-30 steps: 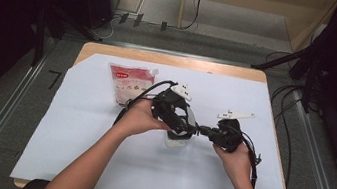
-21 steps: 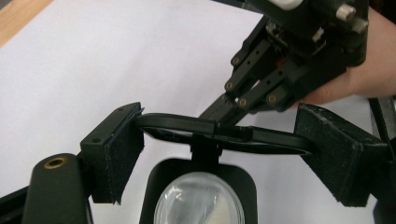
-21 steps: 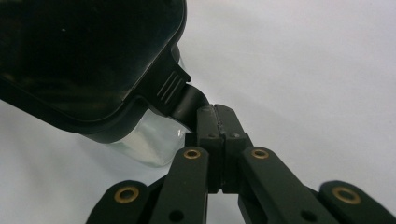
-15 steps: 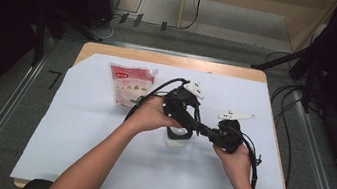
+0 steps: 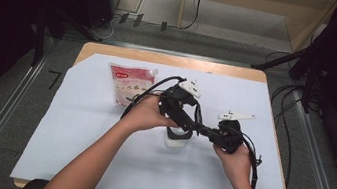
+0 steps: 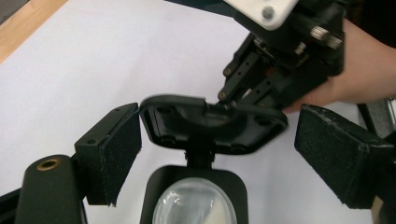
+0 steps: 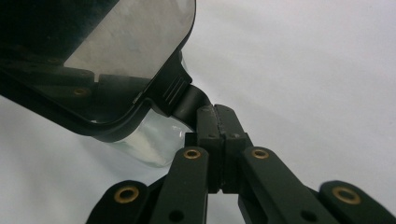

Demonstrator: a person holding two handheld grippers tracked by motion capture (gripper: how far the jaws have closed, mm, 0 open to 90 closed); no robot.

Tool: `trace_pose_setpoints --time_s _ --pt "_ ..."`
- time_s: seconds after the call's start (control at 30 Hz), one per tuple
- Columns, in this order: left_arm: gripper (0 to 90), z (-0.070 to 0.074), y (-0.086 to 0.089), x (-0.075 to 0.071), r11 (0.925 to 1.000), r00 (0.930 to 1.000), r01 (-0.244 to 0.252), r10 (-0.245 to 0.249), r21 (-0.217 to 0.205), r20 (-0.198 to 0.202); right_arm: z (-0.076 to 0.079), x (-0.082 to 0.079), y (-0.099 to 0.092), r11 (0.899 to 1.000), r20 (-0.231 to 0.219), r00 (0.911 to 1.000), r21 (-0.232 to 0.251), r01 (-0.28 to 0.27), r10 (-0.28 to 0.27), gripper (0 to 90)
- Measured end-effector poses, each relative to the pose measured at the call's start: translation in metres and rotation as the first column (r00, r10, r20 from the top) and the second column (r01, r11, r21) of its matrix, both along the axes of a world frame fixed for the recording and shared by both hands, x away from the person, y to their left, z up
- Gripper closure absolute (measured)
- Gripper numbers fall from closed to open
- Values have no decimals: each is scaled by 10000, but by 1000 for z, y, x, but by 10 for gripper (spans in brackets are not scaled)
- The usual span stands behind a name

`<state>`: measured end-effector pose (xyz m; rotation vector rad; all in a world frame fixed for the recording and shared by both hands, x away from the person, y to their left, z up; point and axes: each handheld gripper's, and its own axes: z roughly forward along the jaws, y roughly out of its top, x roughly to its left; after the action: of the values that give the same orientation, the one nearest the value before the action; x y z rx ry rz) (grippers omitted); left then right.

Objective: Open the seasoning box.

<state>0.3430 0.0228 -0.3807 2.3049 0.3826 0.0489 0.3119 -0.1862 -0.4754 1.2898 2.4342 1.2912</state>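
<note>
Since a second ago the left hand-held gripper [image 5: 179, 119] has shifted slightly up over the jar [image 5: 177, 137] mid-table, its jaws wide around the flipped-up black lid [image 6: 212, 122]. The right hand-held gripper [image 7: 218, 140] is clamped on the lid's tab. The clear jar looks light, rigid and slippery; the lid edges offer the surest grip.

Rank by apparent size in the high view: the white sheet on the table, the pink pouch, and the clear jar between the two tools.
1. White sheet, by far the largest.
2. Pink pouch.
3. Clear jar, smallest, though the tools partly cover it.
</note>
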Motion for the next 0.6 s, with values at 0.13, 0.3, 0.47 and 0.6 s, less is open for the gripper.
trace_pose_setpoints --time_s 0.13,0.3,0.47,0.6 --pt "170 2 10 -4 9999 9999 114 -113 22 -102 0 0 0 10000 -31 10000 44 -16 16 900" --pt "294 -4 18 -4 10000 9998 25 -24 9 -187 0 0 -1 10000 -19 10000 23 -27 27 900" --pt "573 -9 15 -3 9996 9986 155 -168 -251 -506 0 0 -1 10000 -65 10000 36 -5 5 900" --pt "685 -11 6 -2 9999 9996 135 -137 -82 -251 0 -1 -1 10000 -59 10000 47 -7 7 900"
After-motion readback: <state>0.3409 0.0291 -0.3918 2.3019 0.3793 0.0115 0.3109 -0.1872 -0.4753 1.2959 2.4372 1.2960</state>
